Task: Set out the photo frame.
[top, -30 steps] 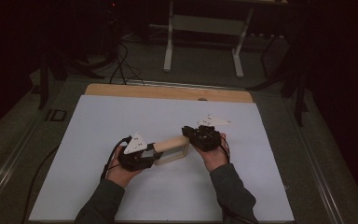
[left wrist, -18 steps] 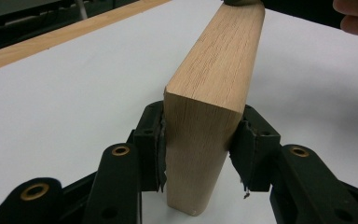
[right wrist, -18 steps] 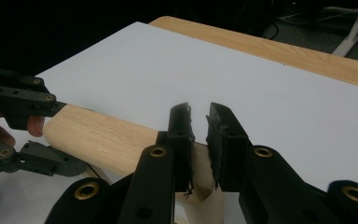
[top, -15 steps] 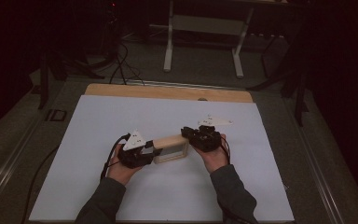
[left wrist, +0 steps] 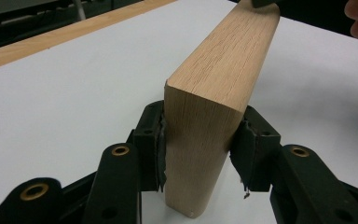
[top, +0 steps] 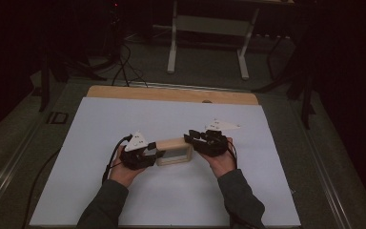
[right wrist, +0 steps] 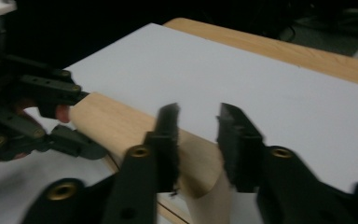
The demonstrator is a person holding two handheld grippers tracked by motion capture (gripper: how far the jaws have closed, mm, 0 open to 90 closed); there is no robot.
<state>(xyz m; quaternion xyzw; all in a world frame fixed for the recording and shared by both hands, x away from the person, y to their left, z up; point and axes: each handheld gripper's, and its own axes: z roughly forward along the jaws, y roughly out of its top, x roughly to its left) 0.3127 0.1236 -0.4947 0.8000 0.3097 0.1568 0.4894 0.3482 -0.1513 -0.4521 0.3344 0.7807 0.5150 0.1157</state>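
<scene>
A wooden table (top: 171, 94) carries a white sheet (top: 124, 119), on which stands a wooden frame (top: 174, 151).

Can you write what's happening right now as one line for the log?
left gripper: shut on wooden frame | right gripper: jaws just opened, pads off its other end | frame: upright on white table

A light wooden frame (top: 174, 151) stands upright on edge on the white table.
</scene>
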